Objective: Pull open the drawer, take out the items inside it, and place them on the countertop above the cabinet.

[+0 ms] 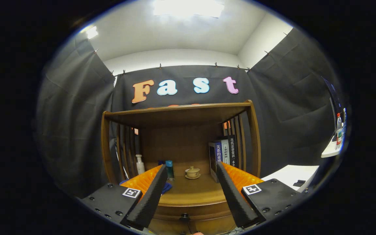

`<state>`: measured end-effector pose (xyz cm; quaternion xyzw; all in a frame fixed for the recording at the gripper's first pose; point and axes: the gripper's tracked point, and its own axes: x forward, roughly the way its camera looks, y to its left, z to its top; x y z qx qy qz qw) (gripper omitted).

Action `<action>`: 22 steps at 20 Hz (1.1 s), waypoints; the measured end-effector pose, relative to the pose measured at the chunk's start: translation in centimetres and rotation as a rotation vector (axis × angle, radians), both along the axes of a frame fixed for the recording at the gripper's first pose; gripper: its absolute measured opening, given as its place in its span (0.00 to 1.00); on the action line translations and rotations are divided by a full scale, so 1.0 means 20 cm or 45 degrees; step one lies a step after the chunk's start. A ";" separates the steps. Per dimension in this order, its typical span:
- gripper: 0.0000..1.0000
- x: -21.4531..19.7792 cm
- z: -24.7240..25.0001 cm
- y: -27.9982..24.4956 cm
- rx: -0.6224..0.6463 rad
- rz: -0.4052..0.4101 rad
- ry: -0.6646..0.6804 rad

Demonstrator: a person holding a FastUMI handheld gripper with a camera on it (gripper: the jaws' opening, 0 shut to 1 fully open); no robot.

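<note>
— While I hold the gripper [191, 192] up before the cabinet [178, 153], where's the drawer?

— Below my fingers; its dark knob [184, 215] sits low between them, drawer front closed as far as I can tell. Jaws stand wide apart, gripping nothing.

— And the countertop [191, 192]?

— Just ahead: a lidded teacup [192, 172], books [223, 155], a white bottle [140, 164].
</note>
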<state>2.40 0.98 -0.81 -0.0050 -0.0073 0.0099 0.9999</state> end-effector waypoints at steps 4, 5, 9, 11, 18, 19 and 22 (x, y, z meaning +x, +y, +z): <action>0.98 0.16 -0.21 0.00 0.010 0.016 0.033; 0.98 0.20 -0.28 -0.01 0.008 0.007 0.051; 0.98 0.28 -0.67 -0.01 -0.017 -0.031 0.180; 0.98 0.31 -0.84 0.03 -0.037 -0.003 0.219; 0.98 0.31 -1.39 -0.04 -0.155 -0.057 0.391; 0.98 0.29 -1.45 -0.04 -0.141 -0.053 0.434; 0.98 0.30 -1.57 -0.05 -0.071 -0.048 0.491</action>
